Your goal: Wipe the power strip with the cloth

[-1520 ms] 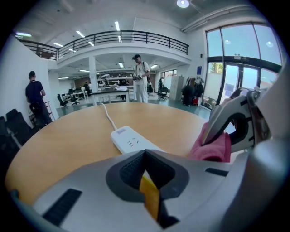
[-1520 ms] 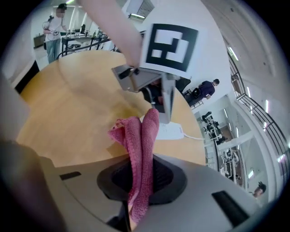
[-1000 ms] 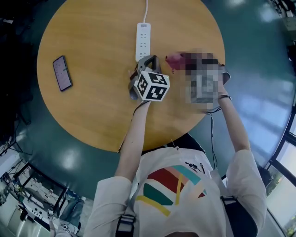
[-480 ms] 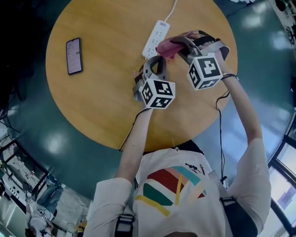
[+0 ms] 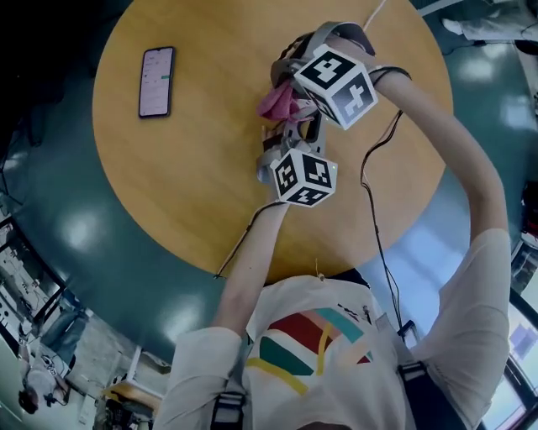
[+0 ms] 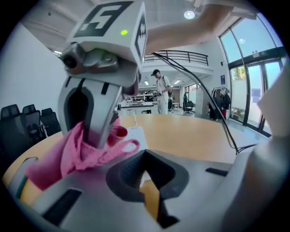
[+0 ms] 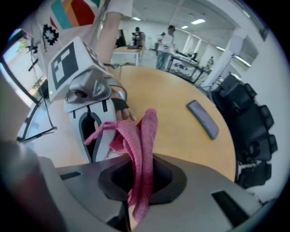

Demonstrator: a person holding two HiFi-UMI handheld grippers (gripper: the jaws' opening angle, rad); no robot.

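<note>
My right gripper (image 5: 284, 84) points steeply down at the round wooden table (image 5: 193, 176) and is shut on the pink cloth (image 5: 276, 101), which hangs bunched from its jaws (image 7: 138, 149). In the left gripper view the cloth (image 6: 77, 152) hangs just in front of the white power strip (image 6: 136, 133). In the head view both grippers hide the strip. My left gripper (image 5: 290, 130) sits just below the right one, jaws shut with nothing seen between them (image 6: 147, 174). The right gripper view shows the left gripper (image 7: 93, 136) close beside the cloth.
A dark phone (image 5: 156, 81) lies on the table's left part, also seen in the right gripper view (image 7: 204, 118). The strip's white cable (image 5: 374, 12) runs off the far edge. People stand at desks in the background (image 6: 159, 93).
The right gripper has swung leftward across the table with the cloth and tipped down over the strip. The left gripper has shifted a little toward the strip. Both now sit close together.
</note>
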